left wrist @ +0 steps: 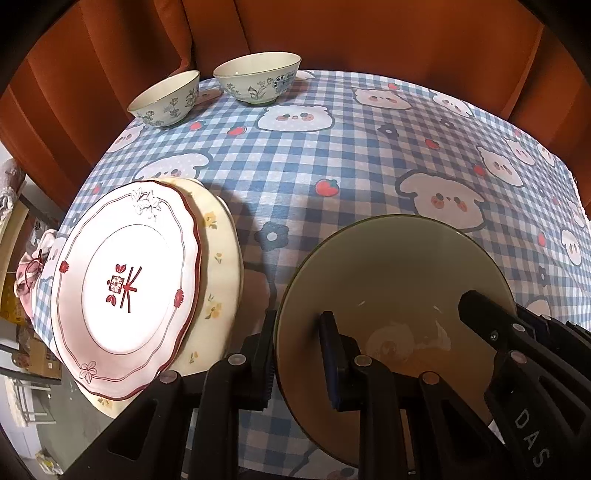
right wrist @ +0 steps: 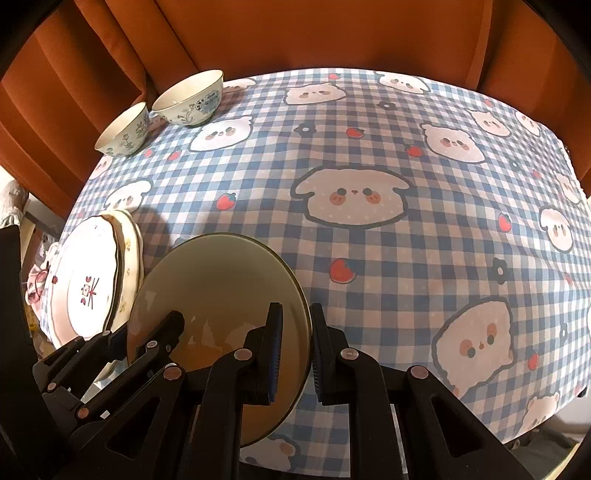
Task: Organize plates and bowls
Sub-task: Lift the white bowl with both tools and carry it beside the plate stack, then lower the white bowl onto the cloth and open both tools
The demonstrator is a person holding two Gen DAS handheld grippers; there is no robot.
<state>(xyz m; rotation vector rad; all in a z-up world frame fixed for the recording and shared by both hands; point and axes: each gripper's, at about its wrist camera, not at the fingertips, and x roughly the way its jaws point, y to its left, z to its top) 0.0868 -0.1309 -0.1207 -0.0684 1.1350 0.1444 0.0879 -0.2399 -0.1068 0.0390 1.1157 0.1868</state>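
A large olive-green bowl sits low over the checked tablecloth near its front edge, with a gripper astride each side of its rim. My left gripper has one finger outside the left rim and one inside. Its inner pad stands a visible gap off the wall, so it is open. My right gripper is shut on the right rim, pinching it more narrowly. To the left, a pink-edged plate lies on a cream flowered plate.
Two small floral bowls stand at the table's far left corner, also seen as. The blue checked tablecloth with cartoon faces covers the table. Rust-coloured fabric rises behind it. The plates overhang the left edge.
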